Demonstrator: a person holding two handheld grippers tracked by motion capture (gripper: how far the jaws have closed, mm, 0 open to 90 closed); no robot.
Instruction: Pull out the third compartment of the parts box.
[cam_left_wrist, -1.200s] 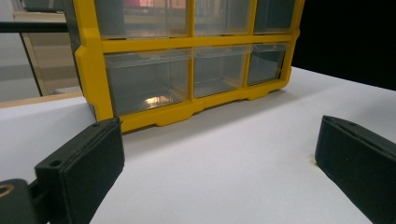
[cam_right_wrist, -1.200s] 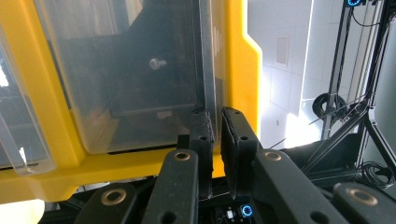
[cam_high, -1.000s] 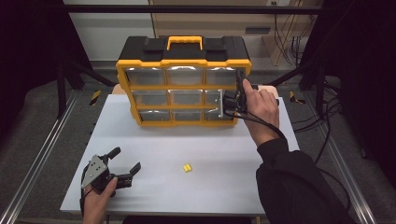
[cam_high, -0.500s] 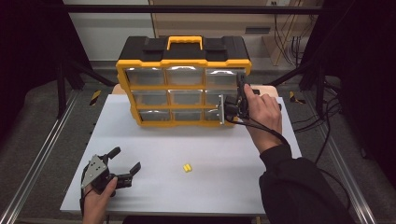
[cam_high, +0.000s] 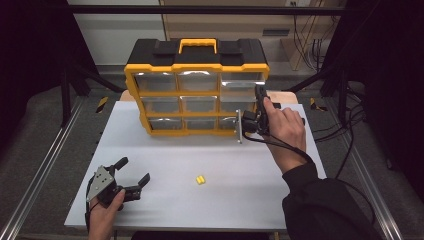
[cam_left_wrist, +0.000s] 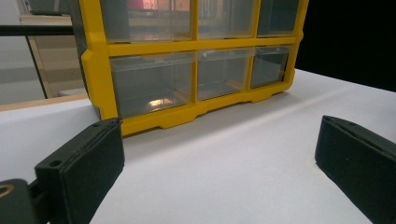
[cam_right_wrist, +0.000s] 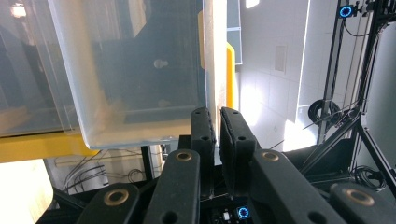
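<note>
Step in hand: drawing the bottom drawer (cam_high: 239, 123) at the right-hand end of the yellow organizer (cam_high: 196, 90) out of its bay. Your right claw (cam_high: 241, 125) is clamped on the drawer's front lip; in the right gripper view the two pads (cam_right_wrist: 204, 135) stand nearly together with the thin clear edge of the drawer (cam_right_wrist: 211, 70) pinched between them.

To do this well:
- Pull straight away from the organizer's face, level with the desk (cam_high: 210, 200). A twist of the wrist would likely bind the drawer in its bay.
- Keep the pinch firm but steady; the lip is thin plastic and could slip free.
- Watch that the organizer itself does not slide toward you. If it does, slow the pull.
- Stop before the drawer leaves its bay, unless full removal is intended.

Your left claw (cam_high: 131, 173) rests on the desk well in front of the organizer's left end, jaws spread wide and holding nothing. The small yellow piece (cam_high: 200, 179) lies on the desk in front of the organizer's middle, apart from both claws
</note>
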